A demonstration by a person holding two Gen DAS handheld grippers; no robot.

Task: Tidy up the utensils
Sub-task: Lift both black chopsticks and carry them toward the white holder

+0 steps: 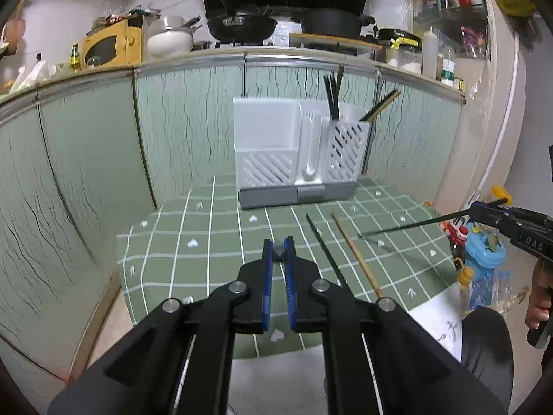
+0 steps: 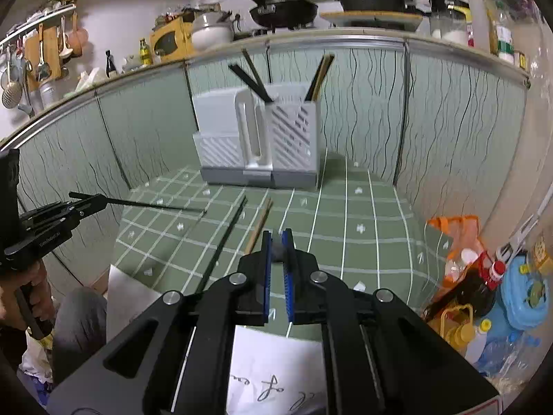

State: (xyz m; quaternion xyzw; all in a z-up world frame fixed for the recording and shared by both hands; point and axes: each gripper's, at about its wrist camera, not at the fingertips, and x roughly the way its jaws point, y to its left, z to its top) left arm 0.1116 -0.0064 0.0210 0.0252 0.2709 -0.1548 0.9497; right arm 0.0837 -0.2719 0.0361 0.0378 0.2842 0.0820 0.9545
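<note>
A white utensil rack (image 1: 276, 145) (image 2: 228, 131) stands at the back of the green checked table (image 1: 207, 242). Black chopsticks (image 1: 332, 97) and wooden chopsticks (image 1: 380, 105) stick out of its right compartment. One black chopstick (image 1: 325, 249) (image 2: 224, 238) and one wooden chopstick (image 1: 356, 252) (image 2: 259, 224) lie on the cloth. My left gripper (image 1: 279, 242) (image 2: 88, 204) is shut on a black chopstick (image 2: 155, 205), raised above the table. To the right, my right gripper (image 2: 276, 238) (image 1: 478, 212) is shut on another black chopstick (image 1: 414, 224), also off the table.
Green patterned cabinet panels (image 1: 86, 173) wall the table at the back and left. Bottles and bags (image 2: 484, 276) crowd the floor to the right. A sheet of paper (image 2: 276, 373) lies at the near edge. A person's hand (image 2: 20, 297) and knee (image 2: 79, 318) show.
</note>
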